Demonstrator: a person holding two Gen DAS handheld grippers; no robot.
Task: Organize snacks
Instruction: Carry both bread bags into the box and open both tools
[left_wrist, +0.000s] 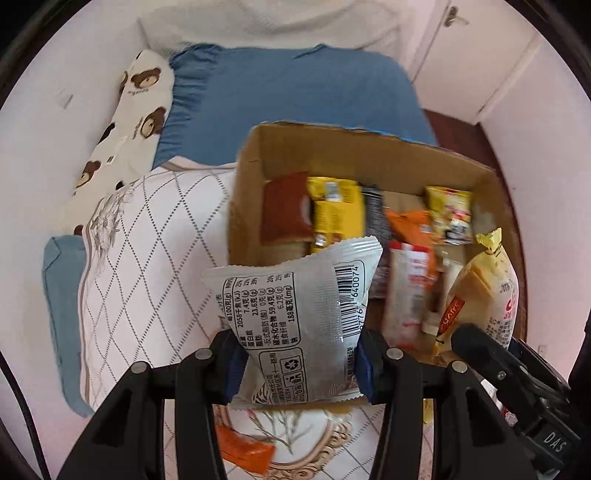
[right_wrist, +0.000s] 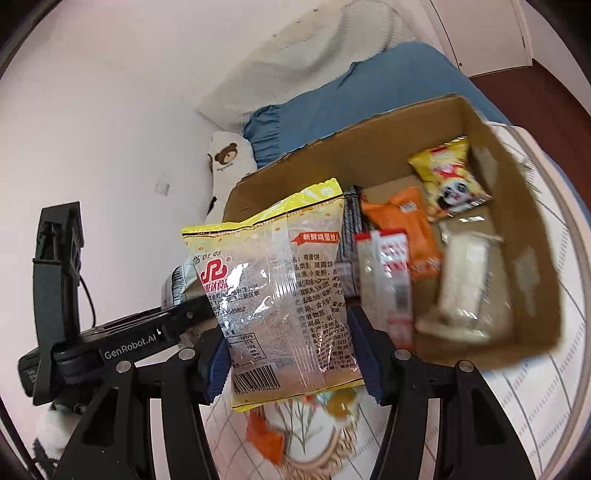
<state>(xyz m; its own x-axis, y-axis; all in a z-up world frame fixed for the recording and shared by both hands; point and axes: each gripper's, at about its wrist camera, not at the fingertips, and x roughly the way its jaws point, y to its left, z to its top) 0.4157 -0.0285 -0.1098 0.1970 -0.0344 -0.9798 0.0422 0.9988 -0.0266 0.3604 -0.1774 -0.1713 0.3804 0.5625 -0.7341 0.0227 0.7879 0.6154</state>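
Note:
My left gripper (left_wrist: 301, 363) is shut on a silver snack packet (left_wrist: 295, 314) with a barcode, held in the air at the near left corner of an open cardboard box (left_wrist: 243, 192). The box holds several snack packs, yellow, orange, brown and white. My right gripper (right_wrist: 291, 350) is shut on a yellow-edged clear cookie packet (right_wrist: 280, 291), also lifted near the box's (right_wrist: 528, 236) front left rim. That cookie packet (left_wrist: 484, 291) shows at the right of the left wrist view, with the right gripper's body below it. An orange packet (left_wrist: 243, 452) lies on the quilt beneath.
The box sits on a bed with a white diamond-pattern quilt (left_wrist: 155, 251), a blue sheet (left_wrist: 295, 85) and a bear-print pillow (left_wrist: 144, 96). A pale wall stands at the left, white closet doors (left_wrist: 476, 62) and dark floor at the right. The left gripper's body (right_wrist: 66, 295) is close on the left.

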